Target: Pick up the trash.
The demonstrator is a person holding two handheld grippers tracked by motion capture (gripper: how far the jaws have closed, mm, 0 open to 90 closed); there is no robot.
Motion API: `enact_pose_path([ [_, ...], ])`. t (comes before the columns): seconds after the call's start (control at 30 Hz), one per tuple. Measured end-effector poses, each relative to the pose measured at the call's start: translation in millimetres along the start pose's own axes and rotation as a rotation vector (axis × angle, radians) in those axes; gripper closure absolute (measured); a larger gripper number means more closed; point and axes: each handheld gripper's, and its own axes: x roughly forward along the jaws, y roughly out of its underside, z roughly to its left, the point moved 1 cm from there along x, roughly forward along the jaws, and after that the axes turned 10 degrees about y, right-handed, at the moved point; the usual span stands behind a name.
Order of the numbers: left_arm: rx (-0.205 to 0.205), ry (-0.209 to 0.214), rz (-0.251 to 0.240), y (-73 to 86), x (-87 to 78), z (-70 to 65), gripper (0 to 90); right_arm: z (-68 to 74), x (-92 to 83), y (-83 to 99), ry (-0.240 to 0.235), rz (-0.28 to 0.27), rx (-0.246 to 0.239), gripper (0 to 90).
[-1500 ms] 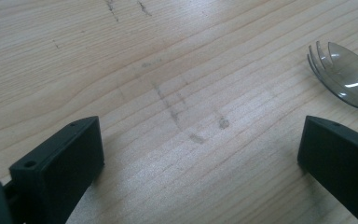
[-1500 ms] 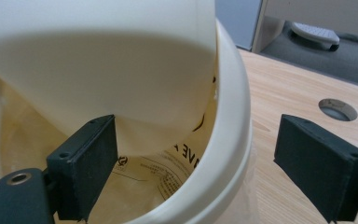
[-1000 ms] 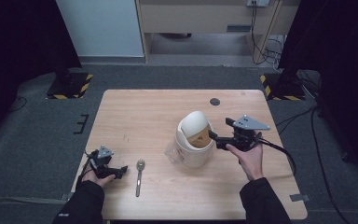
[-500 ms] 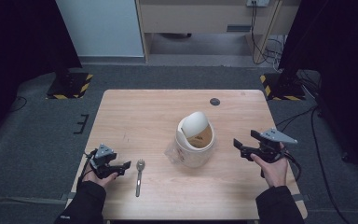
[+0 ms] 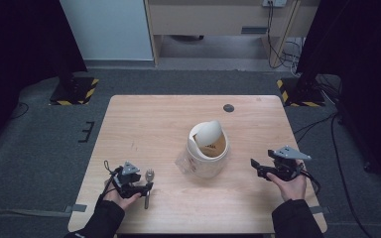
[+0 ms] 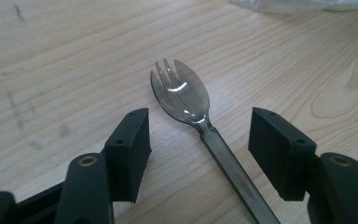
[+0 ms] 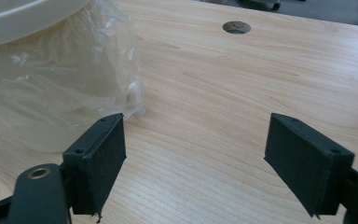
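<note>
A dark see-through spork (image 5: 149,174) (image 6: 181,95) lies on the wooden table (image 5: 154,124) at the front left. My left gripper (image 5: 147,188) (image 6: 199,123) straddles its handle just behind the bowl. Its jaws have just been closing, but both pads (image 6: 129,140) still stand clear of the handle. A small white bin (image 5: 206,161) (image 7: 37,98) with a tilted swing lid (image 5: 209,133) and a clear plastic liner stands mid-table. My right gripper (image 5: 255,167) (image 7: 196,135) hovers low to the right of the bin. Its jaws are wide, have just closed a little, and hold nothing.
A round dark grommet (image 5: 228,107) (image 7: 236,27) sits in the table near the far edge. The liner bulges out at the bin's foot (image 7: 130,93), close to my right gripper's left pad. Grey floor and yellow-black striped stand bases surround the table.
My right gripper has pulled away from the bin, to the right and down toward the table. My left gripper has slid right over the spork's handle, and its jaws have narrowed.
</note>
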Motion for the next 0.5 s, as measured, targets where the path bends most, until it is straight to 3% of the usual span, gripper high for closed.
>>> enact_pose_path([
  [0.17, 0.000, -0.007, 0.040, 1.6, 5.7, -2.2, 41.8, -1.4, 1.2, 0.8, 0.006, -0.002, 0.011, 21.0],
  [0.3, 0.015, -0.014, 0.042, 1.1, 7.2, -4.9, 44.5, 0.0, 1.9, 1.7, 0.004, 0.006, 0.002, 20.9],
  [0.5, 0.064, -0.060, 0.068, -0.1, 7.4, -6.0, 55.6, -0.6, 2.6, 2.0, 0.007, 0.012, 0.008, 20.8],
])
